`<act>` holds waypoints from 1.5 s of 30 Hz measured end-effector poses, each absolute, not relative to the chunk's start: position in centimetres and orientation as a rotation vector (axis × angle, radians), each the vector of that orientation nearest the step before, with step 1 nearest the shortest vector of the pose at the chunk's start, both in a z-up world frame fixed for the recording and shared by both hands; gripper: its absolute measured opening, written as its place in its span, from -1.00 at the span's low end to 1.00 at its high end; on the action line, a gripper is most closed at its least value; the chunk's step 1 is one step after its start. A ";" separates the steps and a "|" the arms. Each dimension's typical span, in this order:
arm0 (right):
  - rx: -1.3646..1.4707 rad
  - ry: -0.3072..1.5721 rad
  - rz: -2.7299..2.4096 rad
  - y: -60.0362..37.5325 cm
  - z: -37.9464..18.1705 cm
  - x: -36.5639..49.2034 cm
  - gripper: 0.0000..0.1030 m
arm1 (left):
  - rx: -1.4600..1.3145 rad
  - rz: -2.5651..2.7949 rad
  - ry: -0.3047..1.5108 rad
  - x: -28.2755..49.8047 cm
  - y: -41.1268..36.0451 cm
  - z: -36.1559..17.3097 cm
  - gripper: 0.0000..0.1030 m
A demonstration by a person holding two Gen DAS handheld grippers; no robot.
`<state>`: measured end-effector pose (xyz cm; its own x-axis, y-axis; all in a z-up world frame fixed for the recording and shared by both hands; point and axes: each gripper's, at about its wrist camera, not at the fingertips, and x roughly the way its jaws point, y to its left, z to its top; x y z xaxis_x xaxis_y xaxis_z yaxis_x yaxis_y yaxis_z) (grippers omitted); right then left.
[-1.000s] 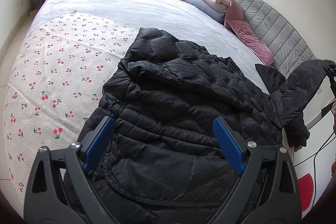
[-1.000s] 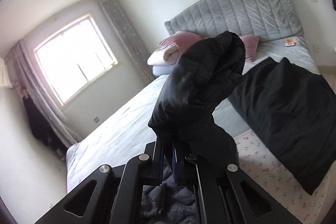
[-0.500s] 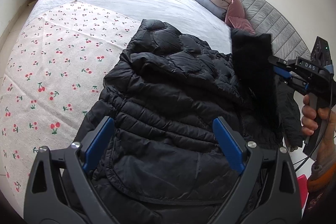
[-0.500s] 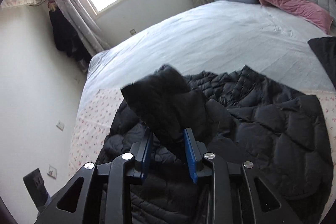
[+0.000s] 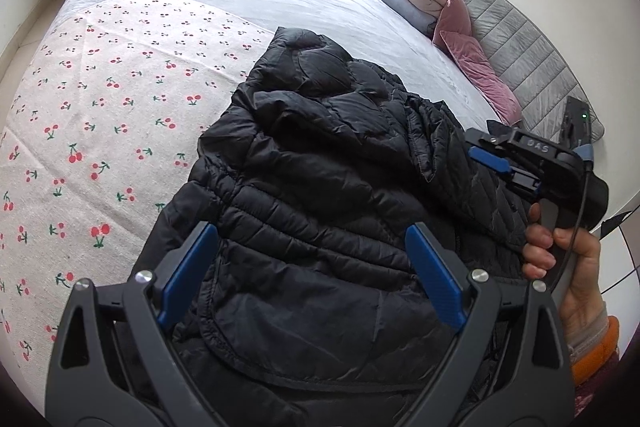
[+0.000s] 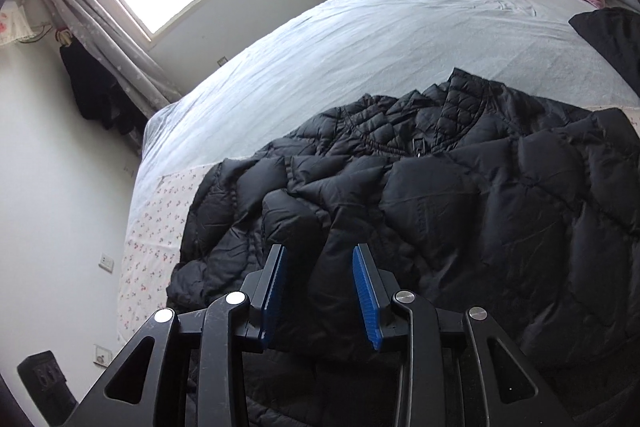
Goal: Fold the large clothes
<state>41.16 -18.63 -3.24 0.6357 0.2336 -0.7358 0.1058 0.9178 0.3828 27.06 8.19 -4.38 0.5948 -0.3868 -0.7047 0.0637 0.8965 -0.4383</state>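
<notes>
Cherry-print cloth covers the near bed, bearing the black puffer jacket. Left gripper, spread wide and empty, hovers over its hem; long axis runs toward twelve o'clock. Right gripper, parted, straddles the sleeve, at three o'clock.
</notes>
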 end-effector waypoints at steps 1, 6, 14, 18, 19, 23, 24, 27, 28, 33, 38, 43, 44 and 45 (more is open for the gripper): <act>0.405 0.908 0.068 -17.8 -4.3 41.9 -0.33 | -0.389 -0.267 0.901 27.1 8.2 -4.4 0.84; 0.332 0.963 -0.019 -14.5 -7.6 44.5 -0.31 | -0.378 -0.248 0.913 27.3 8.3 -4.8 0.84; 0.339 0.958 0.044 -14.6 -4.6 39.5 0.05 | -0.322 -0.202 0.950 27.6 7.8 -5.3 0.84; 0.262 0.915 0.037 -15.9 -1.5 33.3 0.27 | -0.268 -0.197 0.947 26.9 6.8 -4.9 0.84; 0.256 0.902 0.039 -16.4 -0.9 31.6 0.29 | -0.258 -0.208 0.945 26.7 6.4 -4.8 0.84; 0.250 0.894 0.035 -18.8 -0.2 24.8 0.39 | -0.181 -0.292 0.952 25.3 3.8 -4.3 0.84; 0.247 0.904 0.024 -19.5 -0.5 23.4 0.40 | -0.156 -0.313 0.959 24.8 3.1 -4.4 0.84; 0.246 0.975 -0.022 -21.8 -2.4 19.4 0.40 | -0.083 -0.382 0.998 22.9 1.4 -5.1 0.84; 0.253 0.998 -0.035 -22.4 -3.1 18.2 0.40 | -0.063 -0.409 1.016 22.1 1.0 -5.5 0.84; 0.336 1.097 -0.075 -25.7 -6.8 12.8 0.40 | 0.114 -0.463 1.069 17.6 0.0 -7.3 0.84; 0.343 1.106 -0.074 -27.1 -7.6 7.9 0.41 | 0.248 -0.507 1.089 13.5 1.3 -7.6 0.84; 0.334 1.142 -0.023 -28.3 -7.2 3.8 0.45 | 0.343 -0.527 1.157 10.7 3.5 -6.6 0.84; 0.325 1.155 -0.022 -28.5 -7.1 3.2 0.45 | 0.357 -0.531 1.171 10.2 4.1 -6.4 0.84; 0.307 1.172 -0.030 -28.8 -7.1 2.4 0.45 | 0.379 -0.526 1.181 9.6 4.5 -6.2 0.84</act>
<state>2.36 -28.79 -7.06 0.3933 0.1357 -0.9093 0.1824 0.9579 0.2218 9.63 4.51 -6.22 0.2829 -0.1886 -0.9404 0.5730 0.8195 0.0080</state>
